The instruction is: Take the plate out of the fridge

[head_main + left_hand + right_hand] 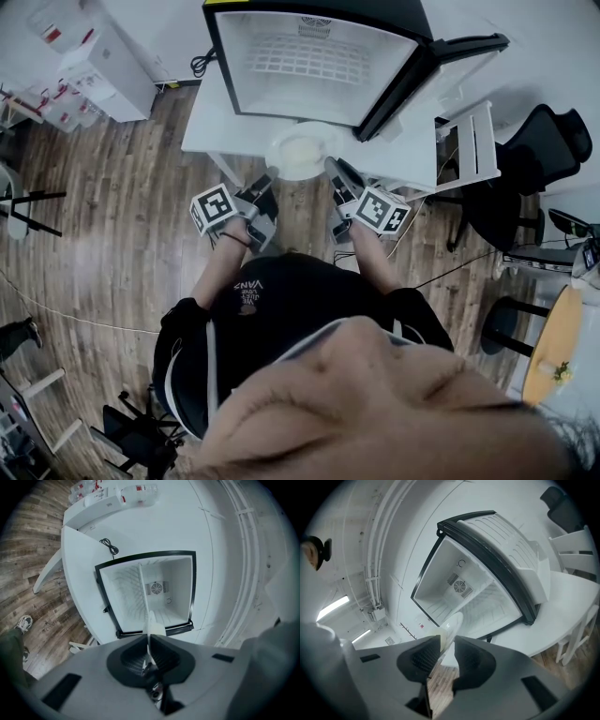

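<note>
Found plate (302, 152) already outside the fridge (309, 56), level over the near edge of the white table (211, 122), just in front of the open cavity. Held it by opposite rims, with left gripper (265, 186) pinched nearly shut and right gripper (337, 178) clamped wider. Sat midway between both, equally near; judged pull-back toward the body as next.

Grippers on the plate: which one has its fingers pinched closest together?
The left gripper: its fingers nearly meet on the thin rim of the white plate. On the right gripper the fingers stand clearly wider apart around the opposite edge.
</note>
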### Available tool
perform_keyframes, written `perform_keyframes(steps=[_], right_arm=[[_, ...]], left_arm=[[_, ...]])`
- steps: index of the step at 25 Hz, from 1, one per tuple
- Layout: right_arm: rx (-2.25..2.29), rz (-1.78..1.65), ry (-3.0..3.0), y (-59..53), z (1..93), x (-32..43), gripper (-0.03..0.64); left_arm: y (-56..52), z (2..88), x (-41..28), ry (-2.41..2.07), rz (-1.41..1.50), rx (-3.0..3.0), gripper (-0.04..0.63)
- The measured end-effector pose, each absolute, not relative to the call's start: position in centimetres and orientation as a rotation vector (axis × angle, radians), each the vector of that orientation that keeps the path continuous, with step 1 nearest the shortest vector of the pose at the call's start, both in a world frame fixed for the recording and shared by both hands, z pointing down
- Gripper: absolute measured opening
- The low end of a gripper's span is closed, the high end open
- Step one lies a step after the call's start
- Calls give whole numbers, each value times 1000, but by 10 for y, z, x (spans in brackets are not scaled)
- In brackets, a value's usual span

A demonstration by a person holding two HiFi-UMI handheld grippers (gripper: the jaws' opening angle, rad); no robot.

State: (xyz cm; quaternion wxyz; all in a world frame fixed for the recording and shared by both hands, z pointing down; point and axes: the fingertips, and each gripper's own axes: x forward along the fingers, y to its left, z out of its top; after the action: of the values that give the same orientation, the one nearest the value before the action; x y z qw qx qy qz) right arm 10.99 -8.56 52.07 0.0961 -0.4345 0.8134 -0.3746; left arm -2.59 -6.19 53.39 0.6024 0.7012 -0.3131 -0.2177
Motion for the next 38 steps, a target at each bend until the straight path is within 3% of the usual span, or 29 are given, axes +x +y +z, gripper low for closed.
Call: perform_keyframes(steps=[38], right_arm=[[-1404, -1089, 2282, -52, 516, 78, 100]], left_arm=[[-47, 524, -60, -639, -395, 1672, 31]])
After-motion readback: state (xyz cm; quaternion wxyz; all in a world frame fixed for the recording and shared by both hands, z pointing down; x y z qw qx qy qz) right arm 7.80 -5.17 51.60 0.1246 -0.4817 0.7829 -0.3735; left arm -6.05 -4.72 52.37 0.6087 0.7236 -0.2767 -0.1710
